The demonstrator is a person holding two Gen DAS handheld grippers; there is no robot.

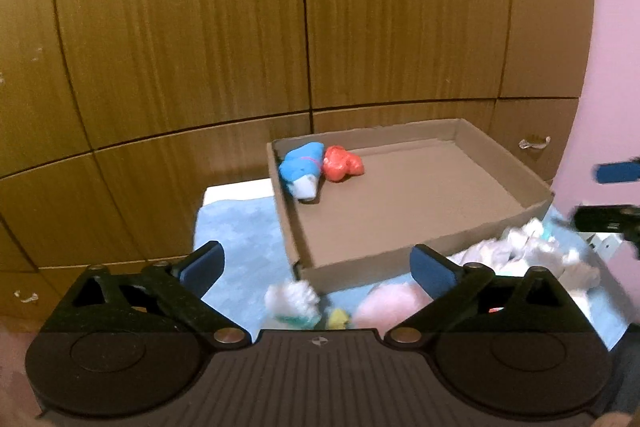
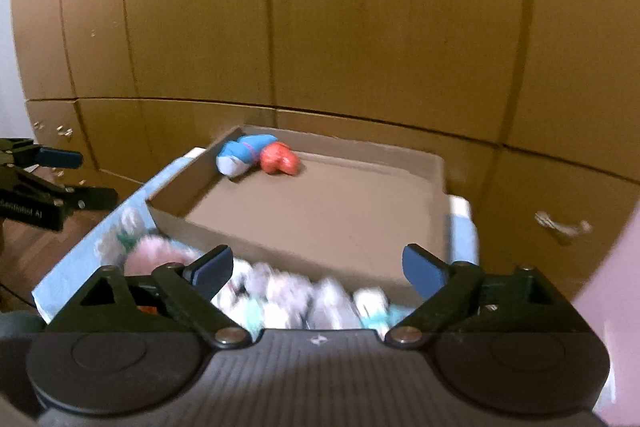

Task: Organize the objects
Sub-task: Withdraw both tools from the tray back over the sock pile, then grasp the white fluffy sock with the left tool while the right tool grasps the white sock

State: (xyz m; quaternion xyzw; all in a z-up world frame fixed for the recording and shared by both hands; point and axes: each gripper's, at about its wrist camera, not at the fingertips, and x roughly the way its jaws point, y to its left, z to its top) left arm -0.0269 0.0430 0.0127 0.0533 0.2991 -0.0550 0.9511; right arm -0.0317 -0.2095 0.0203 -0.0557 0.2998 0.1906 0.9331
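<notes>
Rolled socks, two of them, one blue sock roll point(image 1: 301, 167) touching one red sock roll point(image 1: 341, 163), lie in the cardboard tray's point(image 1: 516, 163) far corner at 11 o'clock from both grippers' wide, empty fingers point(image 1: 202, 265); blurred pale socks point(image 2: 280, 291) lie between the right fingers point(image 2: 424, 269).

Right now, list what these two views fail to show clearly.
- Soft pile, right wrist view: motion-blurred, and the right gripper hides its near edge.
- Yellow item, left wrist view: cut off by the left gripper.
- Blue bundle in the box: too blurred to identify.
</notes>
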